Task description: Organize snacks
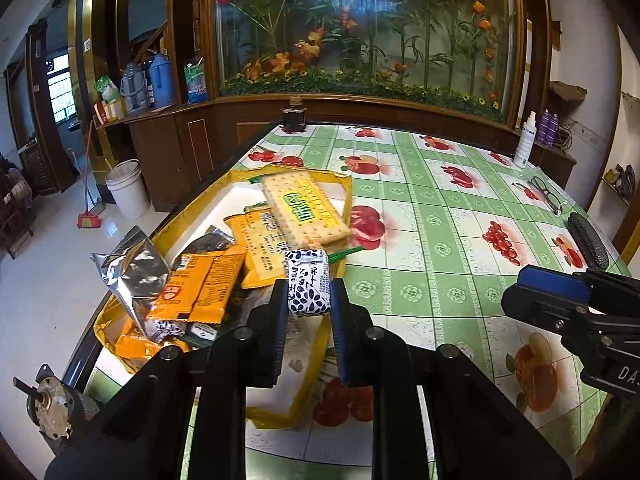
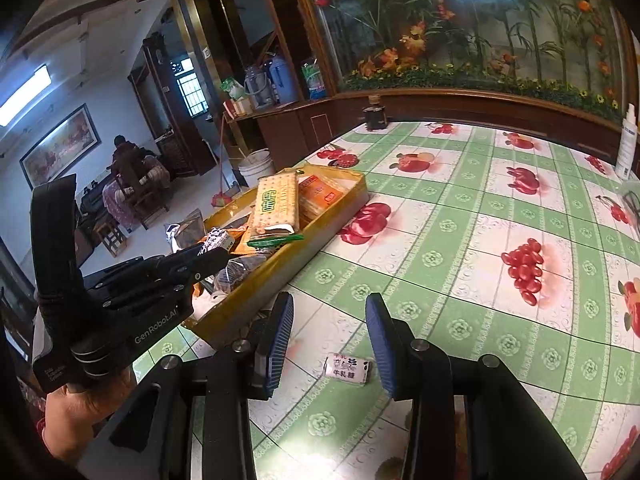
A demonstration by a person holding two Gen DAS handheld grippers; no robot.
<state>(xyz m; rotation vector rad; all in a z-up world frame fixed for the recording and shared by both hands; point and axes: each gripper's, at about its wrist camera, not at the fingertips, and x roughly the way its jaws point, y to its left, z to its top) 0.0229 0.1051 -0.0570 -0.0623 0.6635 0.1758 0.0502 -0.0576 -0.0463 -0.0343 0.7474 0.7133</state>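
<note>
Snack packet [image 1: 309, 283], white with blue petal print, clamped between pads of left claw [image 1: 309, 300], long axis pointing away from camera toward yellow tray [image 1: 344, 184], held above tray's near end. Long cracker pack [image 1: 306, 210] lying lengthwise in tray atop orange packets [image 1: 204, 288]. Seen only from right wrist: small white candy [image 2: 347, 369] lying crosswise on worktop [image 2: 460, 280], loose between parted pads of right claw [image 2: 328, 344], gripping nothing.
</note>
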